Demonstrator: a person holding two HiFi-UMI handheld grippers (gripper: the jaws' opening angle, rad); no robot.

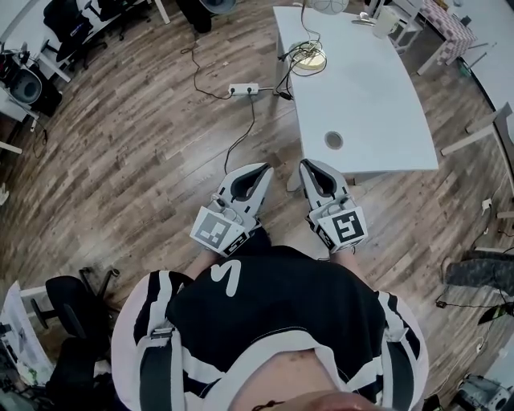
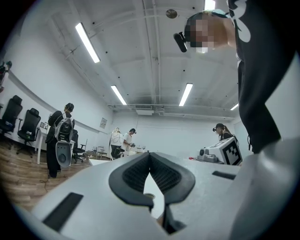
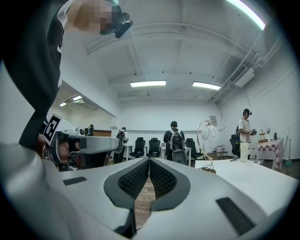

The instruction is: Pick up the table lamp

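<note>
The table lamp stands at the far end of the white table (image 1: 377, 104): a round pale base (image 1: 309, 58) with a coiled cable and a thin curved stem. In the right gripper view the lamp (image 3: 208, 133) shows a wire globe shade, far beyond the jaws. My left gripper (image 1: 261, 168) and right gripper (image 1: 309, 164) hang side by side over the wooden floor, short of the table's near edge. Both are shut with nothing in them; the left gripper's (image 2: 150, 154) pads and the right gripper's (image 3: 149, 160) pads meet at their tips.
A power strip (image 1: 243, 89) and black cables lie on the floor left of the table. A white container (image 1: 386, 22) stands at the table's far right. Office chairs (image 1: 68, 24) line the far left; another chair (image 1: 72, 309) is behind me. Several people stand across the room.
</note>
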